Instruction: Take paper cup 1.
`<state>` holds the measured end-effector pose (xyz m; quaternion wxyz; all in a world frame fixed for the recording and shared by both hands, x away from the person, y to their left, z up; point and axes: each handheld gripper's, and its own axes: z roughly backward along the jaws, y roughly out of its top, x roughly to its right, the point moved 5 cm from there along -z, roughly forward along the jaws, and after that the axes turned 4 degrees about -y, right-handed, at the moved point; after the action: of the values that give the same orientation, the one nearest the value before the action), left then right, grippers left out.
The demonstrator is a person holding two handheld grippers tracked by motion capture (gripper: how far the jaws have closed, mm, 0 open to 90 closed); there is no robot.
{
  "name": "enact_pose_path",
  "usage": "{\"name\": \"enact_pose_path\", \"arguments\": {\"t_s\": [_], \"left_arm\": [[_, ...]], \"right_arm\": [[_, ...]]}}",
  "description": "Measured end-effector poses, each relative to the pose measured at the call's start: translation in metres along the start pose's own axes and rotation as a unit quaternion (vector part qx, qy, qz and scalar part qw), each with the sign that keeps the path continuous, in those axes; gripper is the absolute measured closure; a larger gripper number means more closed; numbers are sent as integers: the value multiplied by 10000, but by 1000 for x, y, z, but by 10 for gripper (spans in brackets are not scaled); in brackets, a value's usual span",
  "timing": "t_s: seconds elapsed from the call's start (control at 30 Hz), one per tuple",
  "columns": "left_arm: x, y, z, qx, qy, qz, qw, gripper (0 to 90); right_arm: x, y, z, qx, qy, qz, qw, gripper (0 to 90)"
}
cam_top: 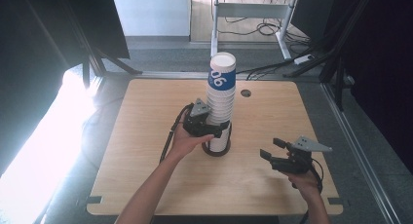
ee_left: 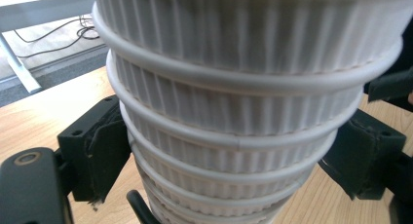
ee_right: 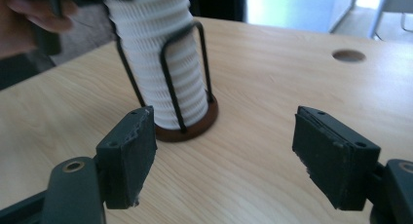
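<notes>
While the table (cam_top: 146, 185) lies mostly bare, the work sits near its middle: a tall cup stack (cam_top: 221, 100) stands in a wire holder (cam_top: 217, 147) with a dark round base, the top cup bearing a blue band. The left gripper (cam_top: 220, 131) has its jaws on either side of the stack low down, just above the holder's wires; in the left gripper view the ribbed cups (ee_left: 234, 136) fill the gap between the two pads, which seem to touch the rims, though whether they press firmly I cannot tell. The step in hand looks like taking hold of the stack to lift cups out of the holder. The next move would call for a straight upward pull, since the wire uprights (ee_right: 182, 73) hug the cups and any tilt could snag a rim or drag the base along. The right gripper (cam_top: 273, 148) hovers well apart to the right, jaws spread wide and empty, free to pin the base. A cable hole (cam_top: 245, 93) lies behind the stack, out of the way
</notes>
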<state>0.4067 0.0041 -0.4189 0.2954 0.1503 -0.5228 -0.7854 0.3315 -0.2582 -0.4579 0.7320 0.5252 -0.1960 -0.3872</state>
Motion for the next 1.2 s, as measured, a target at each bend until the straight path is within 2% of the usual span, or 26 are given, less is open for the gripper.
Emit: {"name": "enact_pose_path", "arguments": {"t_s": [0.03,0.13,0.17,0.23,0.27,0.3,0.33,0.37,0.5,0.57,0.6,0.7,0.73,0.87,1.2], "left_arm": [[0,0,0,0,0,0,10000,129],[0,0,0,-5,12,-25,10000,131],[0,0,0,-1,15,-27,10000,131],[0,0,0,6,14,-25,10000,131],[0,0,0,8,14,-25,10000,131],[0,0,0,9,14,-25,10000,131],[0,0,0,6,16,-31,10000,131],[0,0,0,6,16,-31,10000,131],[0,0,0,13,20,-32,10000,131],[0,0,0,15,21,-30,10000,131],[0,0,0,15,22,-27,10000,131],[0,0,0,-1,20,-48,10000,131],[0,0,0,-1,20,-48,10000,131],[1,1,0,8,24,-31,10000,132],[1,0,1,7,1,-12,10000,132]], "right_arm": [[0,0,0,0,0,0,10000,241],[-3,25,5,107,144,124,9998,244],[-3,25,5,107,144,124,9998,244],[-5,39,7,154,197,194,9995,243],[-7,54,8,212,314,265,9989,244],[-7,54,8,212,314,265,9989,244],[-9,69,10,249,416,380,9981,245],[-9,69,10,249,416,380,9981,245],[-15,104,8,339,553,546,9964,246],[-17,108,8,339,567,579,9961,246],[-22,122,4,346,609,691,9951,245],[-29,137,0,362,653,815,9939,241],[-29,137,0,362,653,815,9939,241],[-39,157,-10,360,744,868,9928,235],[-50,183,-27,445,1001,916,9898,236]]}}
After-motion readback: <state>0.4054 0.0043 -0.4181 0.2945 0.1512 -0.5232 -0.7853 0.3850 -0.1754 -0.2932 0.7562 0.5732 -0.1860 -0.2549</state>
